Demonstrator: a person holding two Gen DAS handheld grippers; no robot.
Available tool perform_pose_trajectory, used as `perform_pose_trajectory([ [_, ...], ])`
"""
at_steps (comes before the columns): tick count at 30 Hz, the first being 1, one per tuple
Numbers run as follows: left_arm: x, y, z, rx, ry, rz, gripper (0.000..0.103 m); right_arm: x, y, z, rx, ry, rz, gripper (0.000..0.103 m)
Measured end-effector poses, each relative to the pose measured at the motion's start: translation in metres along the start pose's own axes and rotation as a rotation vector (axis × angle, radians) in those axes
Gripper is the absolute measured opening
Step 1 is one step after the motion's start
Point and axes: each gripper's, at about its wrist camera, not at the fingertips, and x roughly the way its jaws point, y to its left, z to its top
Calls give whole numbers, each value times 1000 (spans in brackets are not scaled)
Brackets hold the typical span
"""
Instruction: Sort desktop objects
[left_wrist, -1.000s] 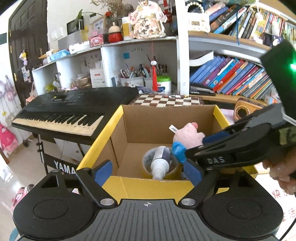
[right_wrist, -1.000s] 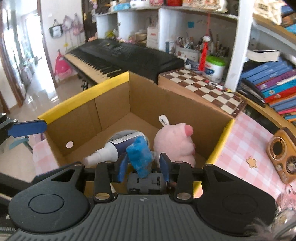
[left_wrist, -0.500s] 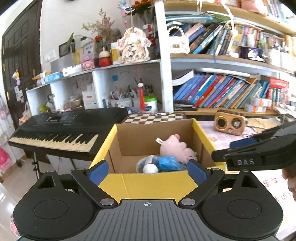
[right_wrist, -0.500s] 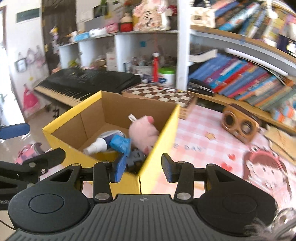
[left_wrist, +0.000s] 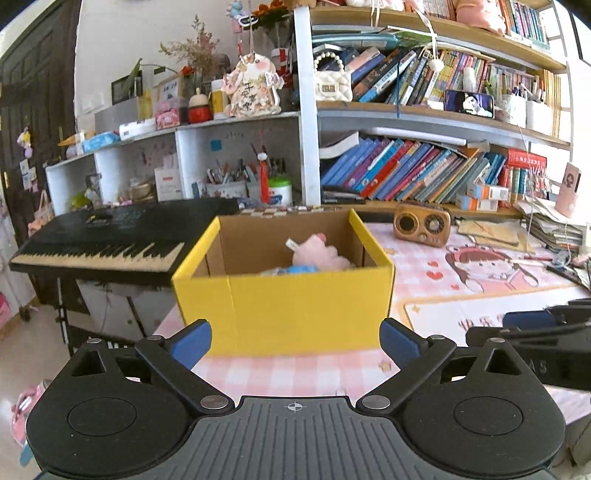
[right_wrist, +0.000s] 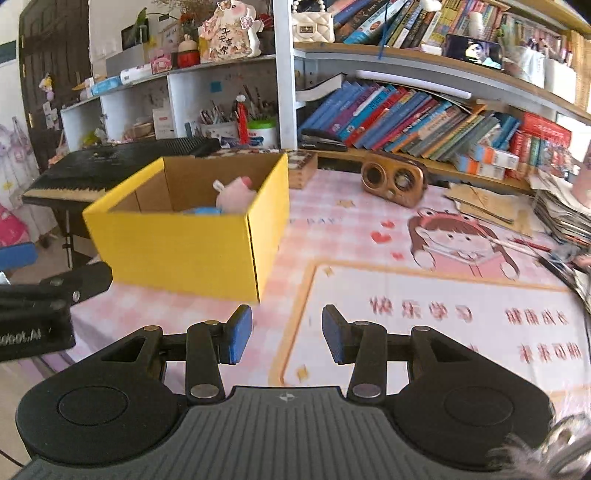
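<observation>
Here's the yellow box (left_wrist: 295, 302) sitting square on the pink checked bench (right_wrist: 332, 236), open at the top, and poking above its rim is a pink plush toy (left_wrist: 317, 251) leaning toward the far right corner. Just in front of the plush there's a blue object (left_wrist: 297, 269) barely peeking over the near wall, too low in the box to make out its shape. The left gripper (left_wrist: 295, 341) hovers short of the box's near wall, its jaws spreading wider right now, blue pads far apart with nothing between them but the yellow cardboard beyond. Over on the other side, the right gripper (right_wrist: 287, 334) hangs above the bench off the box's right corner, blue pads a modest gap apart and empty, only the checked cloth and the edge of a printed mat (right_wrist: 443, 325) showing through the gap. From the right wrist view the left gripper's black arm juts in at the left edge, beside the box; from the left wrist view the right gripper's dark body comes in low on the right. Behind the box, a black keyboard (left_wrist: 110, 236) stretches off to the left, a chessboard (right_wrist: 301, 168) is tucked against the box's back corner, and a small wooden radio (left_wrist: 421, 223) stands on the bench below a shelf of leaning books (left_wrist: 417, 173).
</observation>
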Motion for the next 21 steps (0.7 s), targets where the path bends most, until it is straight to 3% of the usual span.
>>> perform_pose_trajectory([
  [11,-23,0,-30,-3,78,-18,100,-29,9,-39,30,19,-49,50],
  [21,-28,-5,-41,3,124,-37,100,-42,10,-51,30,30,-73,64],
])
